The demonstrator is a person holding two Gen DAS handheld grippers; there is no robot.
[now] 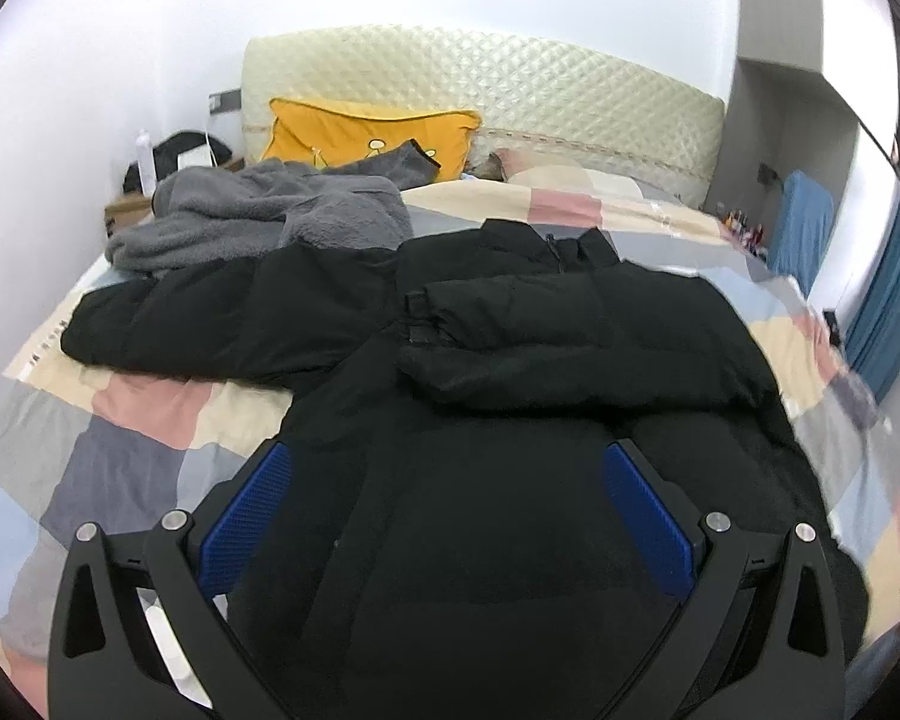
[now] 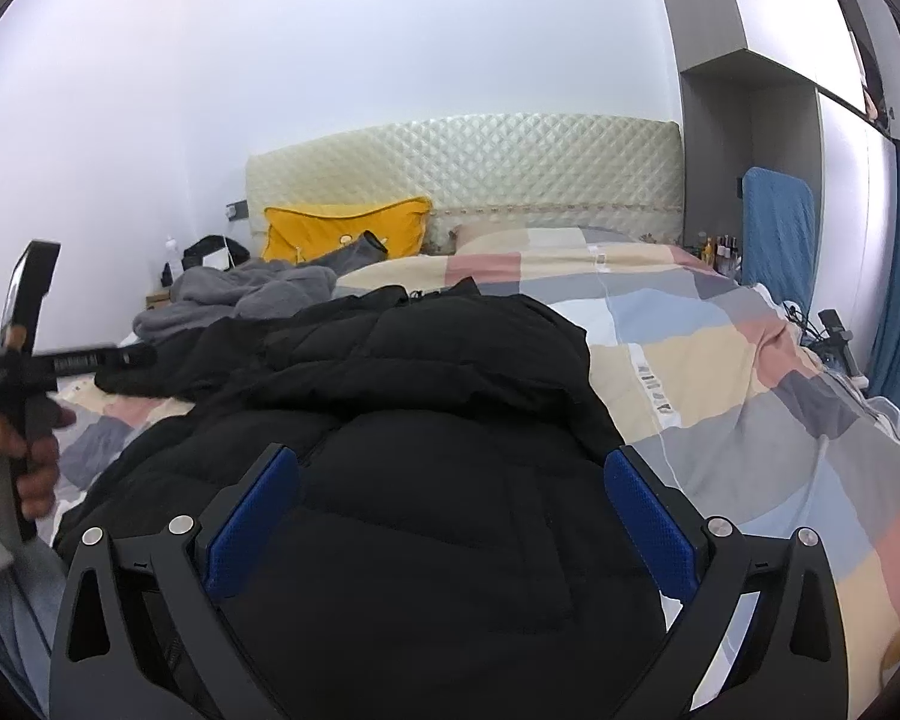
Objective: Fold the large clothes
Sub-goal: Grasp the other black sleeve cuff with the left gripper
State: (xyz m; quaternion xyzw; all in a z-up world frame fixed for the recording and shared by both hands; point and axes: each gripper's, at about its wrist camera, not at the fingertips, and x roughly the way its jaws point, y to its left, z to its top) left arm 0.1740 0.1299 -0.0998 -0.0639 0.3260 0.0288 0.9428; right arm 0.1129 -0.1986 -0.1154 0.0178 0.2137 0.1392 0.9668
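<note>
Left to right across the bed. A grey fleece garment (image 1: 258, 210) lies bunched at the far left, before a yellow square cushion (image 1: 366, 132) and a cream quilted headboard (image 1: 480, 84). The black padded puffer jacket (image 1: 510, 420) lies flat on the pastel patchwork quilt (image 1: 150, 408), collar toward the headboard, hem toward the person. Its left sleeve (image 1: 210, 324) stretches out sideways over the quilt; the other sleeve (image 1: 510, 324) is folded across the chest. The left gripper (image 1: 447, 504), blue-padded jaws wide apart, hangs over the jacket's lower body, holding nothing. The right gripper (image 2: 450, 510), jaws likewise apart and empty, hangs over the right flank. The outstretched sleeve runs crosswise, left of both tools; the left gripper is judged nearer to fold it inward.
</note>
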